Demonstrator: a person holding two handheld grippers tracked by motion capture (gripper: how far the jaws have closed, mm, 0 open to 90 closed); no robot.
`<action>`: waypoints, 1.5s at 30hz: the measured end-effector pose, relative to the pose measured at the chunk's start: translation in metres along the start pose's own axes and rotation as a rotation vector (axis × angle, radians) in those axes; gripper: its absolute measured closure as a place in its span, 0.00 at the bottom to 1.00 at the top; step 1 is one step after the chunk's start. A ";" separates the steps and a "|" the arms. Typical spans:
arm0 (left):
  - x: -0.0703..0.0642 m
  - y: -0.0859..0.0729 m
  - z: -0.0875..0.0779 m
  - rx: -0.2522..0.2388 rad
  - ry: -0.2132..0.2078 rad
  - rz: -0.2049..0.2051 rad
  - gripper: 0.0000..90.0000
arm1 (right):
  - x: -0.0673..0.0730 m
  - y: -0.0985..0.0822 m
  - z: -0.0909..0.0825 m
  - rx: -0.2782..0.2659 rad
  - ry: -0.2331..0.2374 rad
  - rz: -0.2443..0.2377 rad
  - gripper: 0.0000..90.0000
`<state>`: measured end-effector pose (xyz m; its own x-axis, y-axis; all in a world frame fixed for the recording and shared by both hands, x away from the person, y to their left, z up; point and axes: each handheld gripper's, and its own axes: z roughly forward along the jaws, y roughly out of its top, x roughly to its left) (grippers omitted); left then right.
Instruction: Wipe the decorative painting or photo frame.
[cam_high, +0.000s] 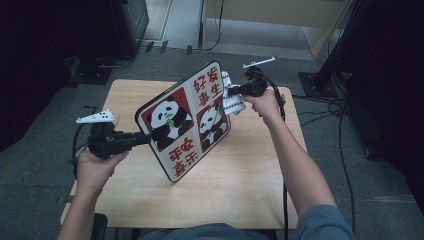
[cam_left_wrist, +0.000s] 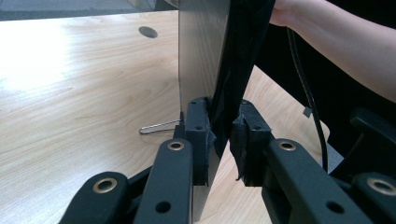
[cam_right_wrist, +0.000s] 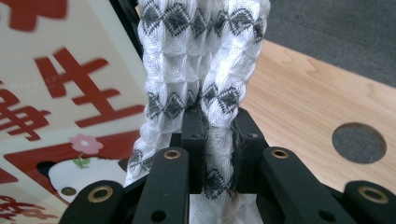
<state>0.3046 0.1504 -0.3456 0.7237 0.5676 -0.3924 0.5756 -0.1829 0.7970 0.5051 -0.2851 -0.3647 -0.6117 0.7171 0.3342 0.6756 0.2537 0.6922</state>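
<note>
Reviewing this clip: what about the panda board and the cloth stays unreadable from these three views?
- Panda board, high view: its back, turned from the camera.
- Board's bottom corner: touching the table or not, unclear.
- White cloth, right gripper view: cut off by the top edge.
- Thin metal wire, left gripper view: one end hidden behind the board.

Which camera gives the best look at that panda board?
The high view: the whole panda board shows, pandas and red characters. The left gripper view shows its thin edge clamped; the right gripper view shows one printed corner.
</note>
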 end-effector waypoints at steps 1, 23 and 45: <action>0.000 0.000 0.000 0.000 -0.001 0.001 0.87 | 0.000 -0.001 0.000 0.002 -0.001 0.001 0.88; 0.002 0.000 0.000 -0.004 -0.008 0.003 0.87 | -0.008 -0.025 0.011 0.021 -0.016 0.011 0.88; 0.000 -0.001 0.001 -0.008 0.000 0.000 0.87 | -0.013 -0.051 0.018 0.005 -0.027 0.038 0.88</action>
<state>0.3045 0.1503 -0.3466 0.7241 0.5673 -0.3923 0.5721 -0.1764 0.8010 0.4862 -0.2957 -0.4162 -0.5738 0.7438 0.3428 0.7004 0.2287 0.6761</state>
